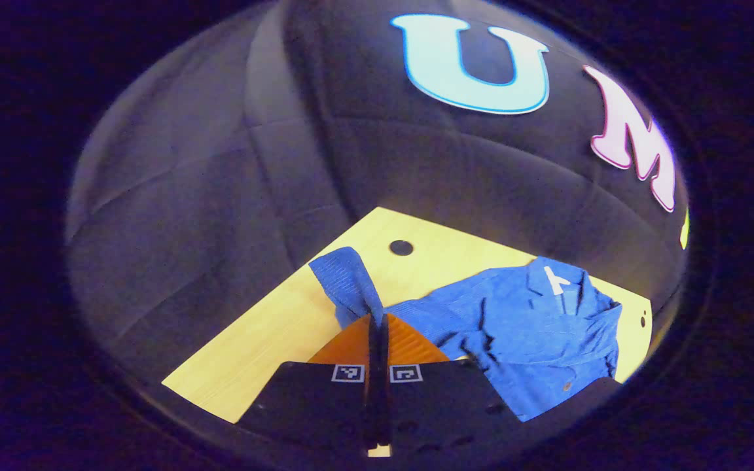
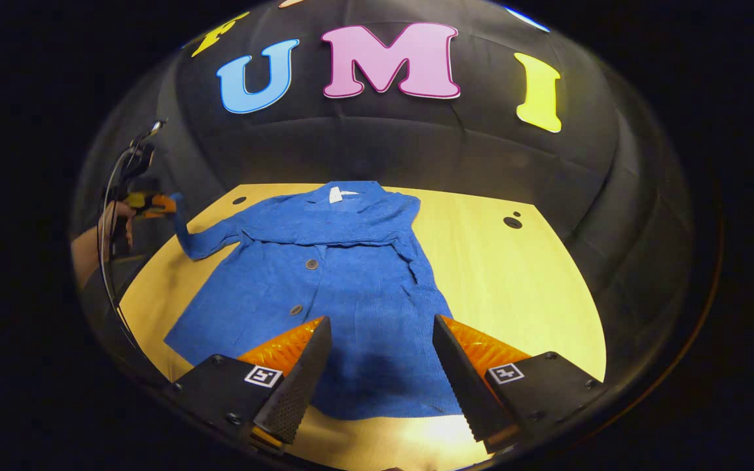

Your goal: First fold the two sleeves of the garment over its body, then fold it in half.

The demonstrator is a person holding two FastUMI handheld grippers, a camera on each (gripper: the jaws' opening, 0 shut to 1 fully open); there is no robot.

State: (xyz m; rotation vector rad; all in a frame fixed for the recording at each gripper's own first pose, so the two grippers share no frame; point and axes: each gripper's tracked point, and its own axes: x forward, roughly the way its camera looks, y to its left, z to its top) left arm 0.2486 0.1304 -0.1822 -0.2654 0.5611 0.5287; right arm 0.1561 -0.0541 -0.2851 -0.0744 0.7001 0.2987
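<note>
Cardigan [image 2: 338,288] on counter [image 2: 514,275] — left gripper [image 1: 377,320] clamps sleeve [image 1: 347,281]; right gripper [image 2: 380,350] wide. Advice — carry sleeve flat across body.

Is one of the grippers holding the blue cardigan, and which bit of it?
Yes. The left gripper is pinching the cardigan by the end of one sleeve, lifted off the table. The right gripper is open, holding nothing.
</note>
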